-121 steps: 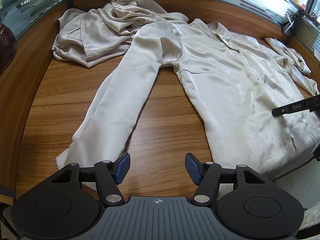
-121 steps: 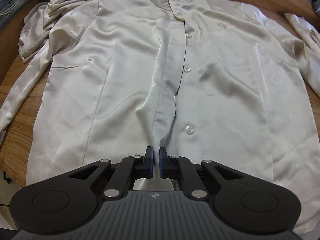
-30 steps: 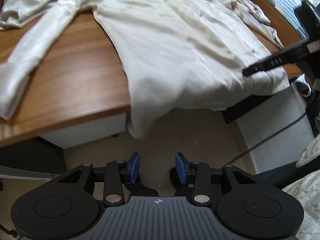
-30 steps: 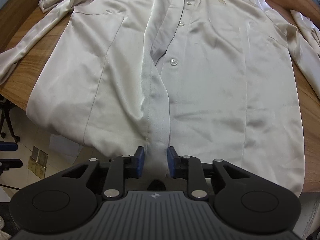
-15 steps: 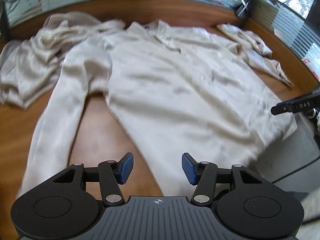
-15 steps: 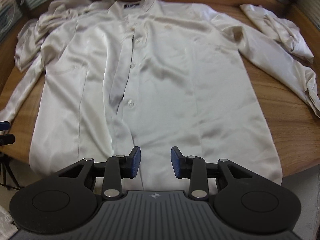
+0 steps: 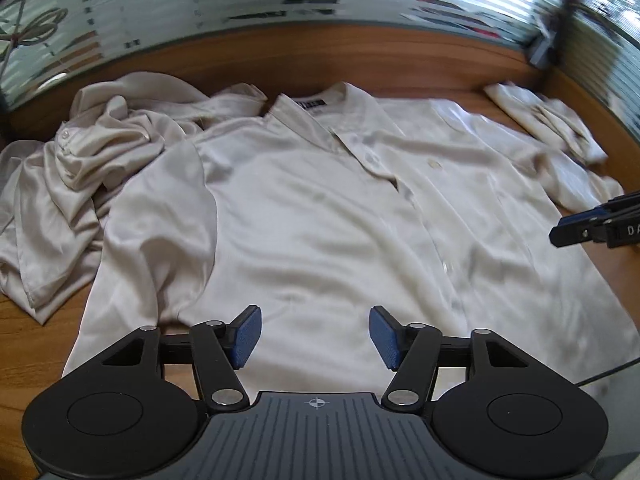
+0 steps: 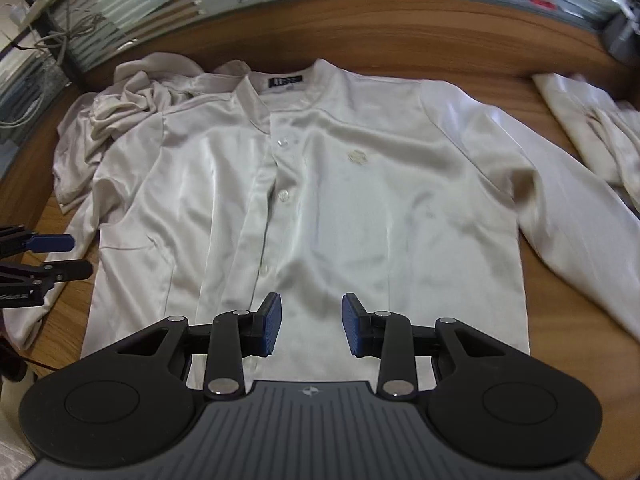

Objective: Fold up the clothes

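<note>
A cream satin button shirt [image 7: 340, 216] [image 8: 344, 200] lies face up and spread flat on the wooden table [image 7: 40, 344], collar toward the far wall. My left gripper [image 7: 315, 338] hovers above the shirt's lower left part, its jaws opening with nothing between them. My right gripper [image 8: 310, 330] hangs over the lower front near the button placket, open and empty. The left gripper [image 8: 60, 256] also shows at the left edge of the right wrist view. The right gripper's fingers [image 7: 580, 230] poke in at the right edge of the left wrist view.
A crumpled pile of similar cream garments [image 7: 72, 168] lies at the back left. Another folded cream piece [image 8: 592, 128] rests at the back right. A raised wooden rim [image 8: 360, 32] and striped glass panels close off the far side.
Both grippers rose and moved forward from below the table's front edge to above the shirt. The right gripper let go of the shirt's hem. The left jaws spread wider.
</note>
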`<action>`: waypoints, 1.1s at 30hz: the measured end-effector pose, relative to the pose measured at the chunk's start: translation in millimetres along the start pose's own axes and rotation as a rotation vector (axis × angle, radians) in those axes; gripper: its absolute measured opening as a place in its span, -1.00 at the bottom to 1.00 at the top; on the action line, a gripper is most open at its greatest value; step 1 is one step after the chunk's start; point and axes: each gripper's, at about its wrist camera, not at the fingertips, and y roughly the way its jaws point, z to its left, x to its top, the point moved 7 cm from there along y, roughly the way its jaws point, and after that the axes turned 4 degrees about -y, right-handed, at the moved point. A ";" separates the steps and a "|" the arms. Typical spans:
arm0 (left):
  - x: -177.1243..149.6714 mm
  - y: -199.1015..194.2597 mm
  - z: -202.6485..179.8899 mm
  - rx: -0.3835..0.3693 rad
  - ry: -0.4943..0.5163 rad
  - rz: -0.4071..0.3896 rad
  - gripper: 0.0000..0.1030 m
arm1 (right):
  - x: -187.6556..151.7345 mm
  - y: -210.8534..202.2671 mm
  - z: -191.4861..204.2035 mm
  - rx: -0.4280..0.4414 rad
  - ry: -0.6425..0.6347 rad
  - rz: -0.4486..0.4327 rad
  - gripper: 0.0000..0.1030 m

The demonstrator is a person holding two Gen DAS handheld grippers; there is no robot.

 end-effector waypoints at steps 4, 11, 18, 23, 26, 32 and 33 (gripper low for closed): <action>19.7 9.1 -13.6 0.075 -0.042 -0.008 0.30 | 36.0 22.7 -16.2 0.078 -0.080 0.011 -0.26; 61.7 33.8 -27.3 0.137 -0.067 -0.030 0.31 | 93.1 59.0 -35.9 0.132 -0.187 0.017 -0.26; 106.7 86.2 -33.7 0.026 0.161 -0.028 0.30 | 126.8 88.7 -33.5 0.219 -0.186 0.018 -0.26; 128.4 131.0 -33.7 -0.050 0.403 0.028 0.30 | 112.0 108.5 -13.5 0.288 -0.140 0.060 -0.26; 143.9 146.8 -32.7 -0.099 0.506 0.044 0.30 | 93.5 120.1 -2.8 0.321 -0.073 0.087 -0.26; 172.5 170.1 -33.7 -0.150 0.666 0.055 0.30 | 75.9 142.1 12.0 0.323 0.005 0.116 -0.27; 176.8 174.5 -34.7 -0.157 0.696 0.060 0.30 | 75.4 145.9 13.6 0.323 0.016 0.118 -0.27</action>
